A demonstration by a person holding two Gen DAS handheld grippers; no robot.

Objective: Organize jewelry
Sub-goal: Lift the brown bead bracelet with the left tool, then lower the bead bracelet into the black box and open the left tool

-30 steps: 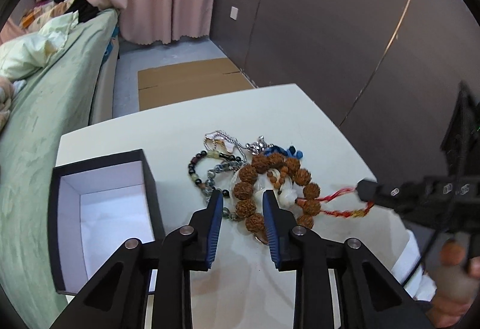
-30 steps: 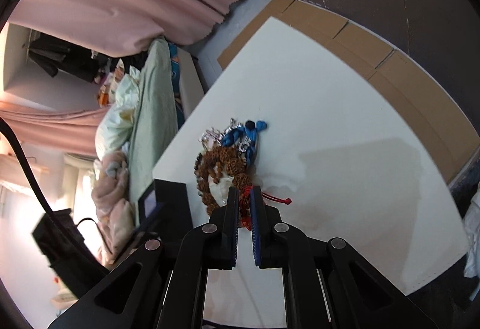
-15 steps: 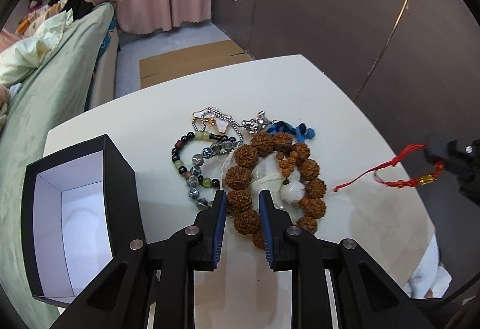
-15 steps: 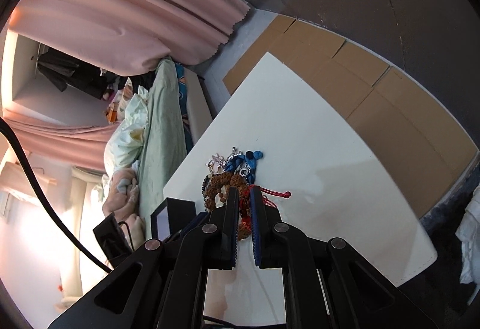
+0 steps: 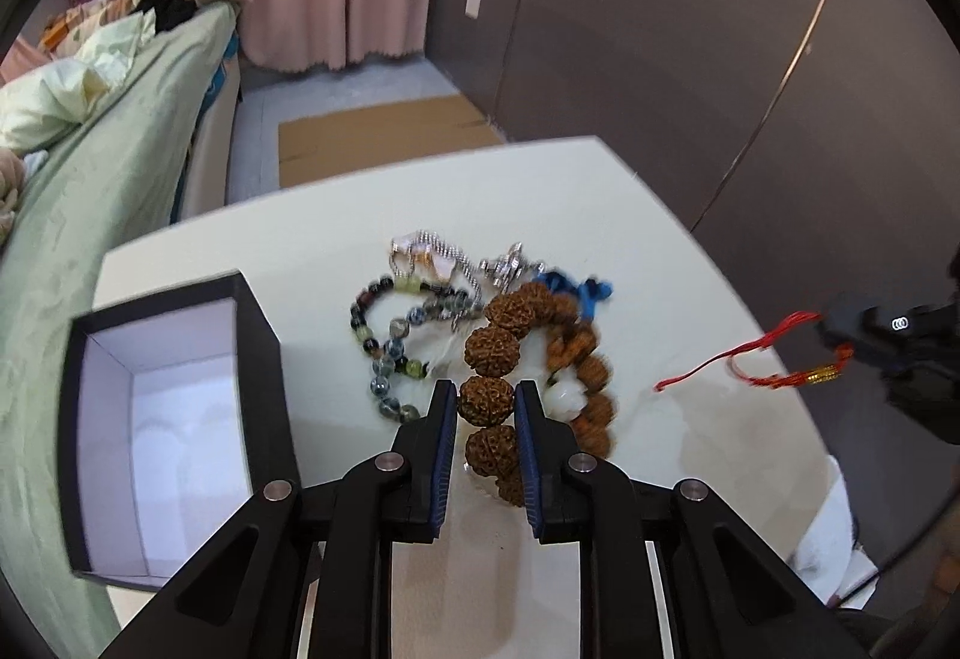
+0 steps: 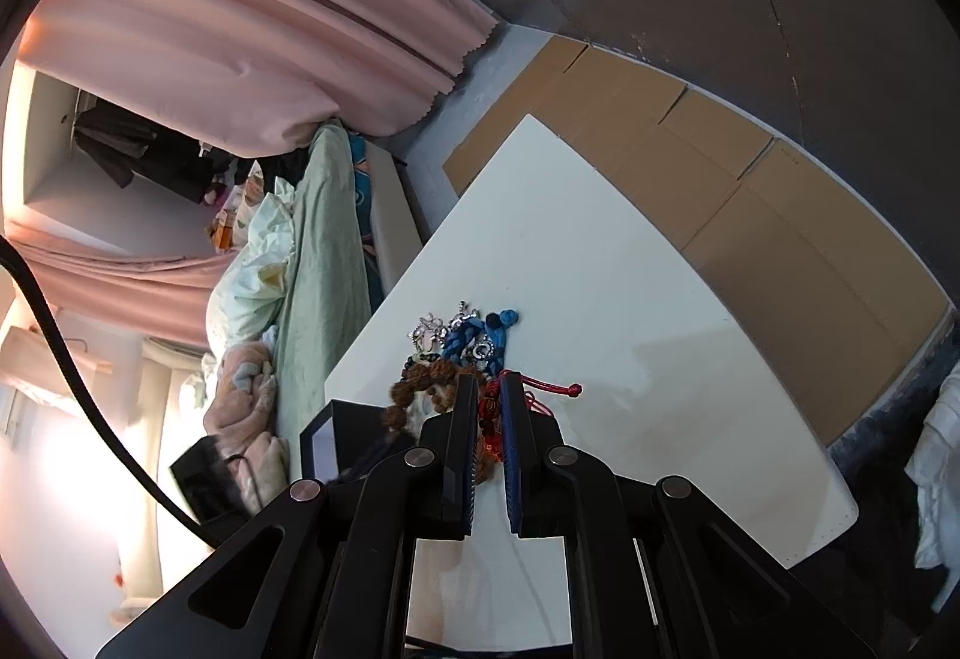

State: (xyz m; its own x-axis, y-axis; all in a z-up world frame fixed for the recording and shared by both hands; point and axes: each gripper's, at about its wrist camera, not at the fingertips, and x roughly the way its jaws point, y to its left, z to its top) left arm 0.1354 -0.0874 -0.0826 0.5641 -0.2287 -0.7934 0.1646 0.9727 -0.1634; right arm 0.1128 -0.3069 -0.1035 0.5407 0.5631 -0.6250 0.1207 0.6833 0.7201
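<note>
While the open box (image 5: 180, 419) waits at the tabletop's (image 5: 600, 215) left edge, the left tongs (image 5: 486, 401) pinch a bead of the brown bracelet (image 5: 498, 353) in the jewelry pile; the right tongs (image 6: 489, 407) clamp a red cord (image 5: 750, 359). Next, probably lift and carry each to the box.

The left tool (image 5: 485, 400) points forward and down over the table (image 5: 300, 251), its blue-padded fingers (image 5: 444, 419) pressed against either side of one bead of the brown bead bracelet (image 5: 489, 398). The right tool (image 6: 489, 407) is held off to the right, seemingly raised above the table, its fingers (image 6: 465, 419) nearly together and pinching the red cord bracelet (image 6: 491, 419).
</note>
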